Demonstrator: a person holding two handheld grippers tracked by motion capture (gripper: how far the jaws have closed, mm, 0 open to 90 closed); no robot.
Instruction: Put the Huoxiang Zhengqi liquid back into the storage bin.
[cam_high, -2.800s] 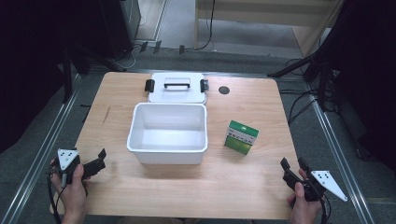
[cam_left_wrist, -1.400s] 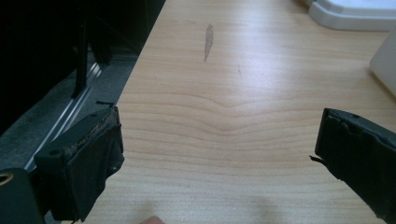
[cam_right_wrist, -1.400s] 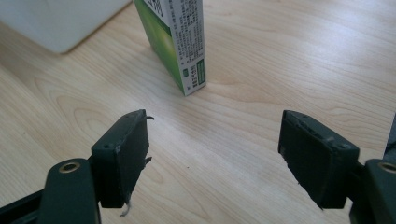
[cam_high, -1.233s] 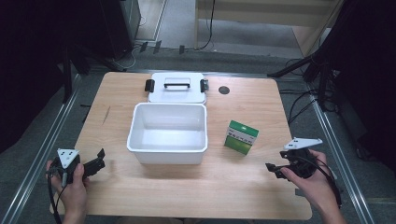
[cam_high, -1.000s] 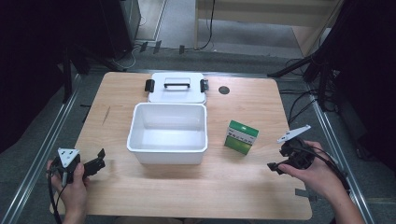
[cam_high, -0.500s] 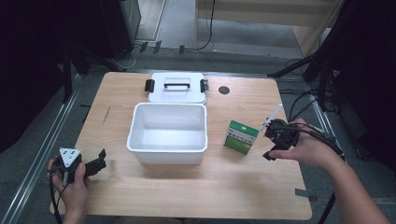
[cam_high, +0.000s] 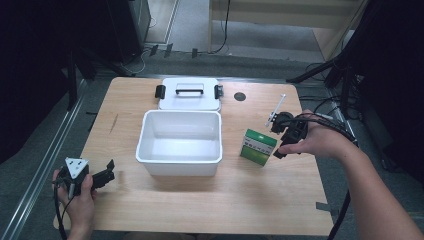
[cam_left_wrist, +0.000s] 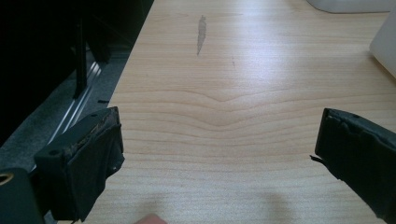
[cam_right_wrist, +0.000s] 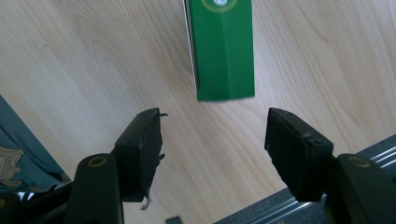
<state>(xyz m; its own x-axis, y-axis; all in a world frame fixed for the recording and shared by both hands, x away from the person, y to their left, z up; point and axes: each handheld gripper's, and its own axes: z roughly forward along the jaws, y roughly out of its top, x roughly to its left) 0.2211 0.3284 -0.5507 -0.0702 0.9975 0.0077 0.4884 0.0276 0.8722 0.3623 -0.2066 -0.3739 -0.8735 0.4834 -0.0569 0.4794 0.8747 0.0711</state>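
While the right gripper (cam_high: 281, 145) hangs over the right side of the table (cam_high: 240, 200), the small green box (cam_high: 258, 147) lies on the wood just beside it, on the side toward the white tub (cam_high: 180, 142). Its jaws stand wide apart and grasp nothing; seen along them in the right gripper view, the green box (cam_right_wrist: 223, 51) sits just beyond the tips, lined up with the gap (cam_right_wrist: 212, 135) but not yet between the jaws and not touched by either. That close view shows the box's plain green face and a round pale mark at its top edge, which the high view is too far off to give. From above, the box stands between the tub and the right hand (cam_high: 320, 142), and the tub's lid (cam_high: 189, 94), with its black handle and clips, lies flat just behind the tub.

The left gripper (cam_high: 102, 176) is held low at the near left corner, well apart from the tub. In the left gripper view its jaws (cam_left_wrist: 215, 154) are spread over bare wood, holding nothing, with a grey streak (cam_left_wrist: 201, 28) on the tabletop ahead.
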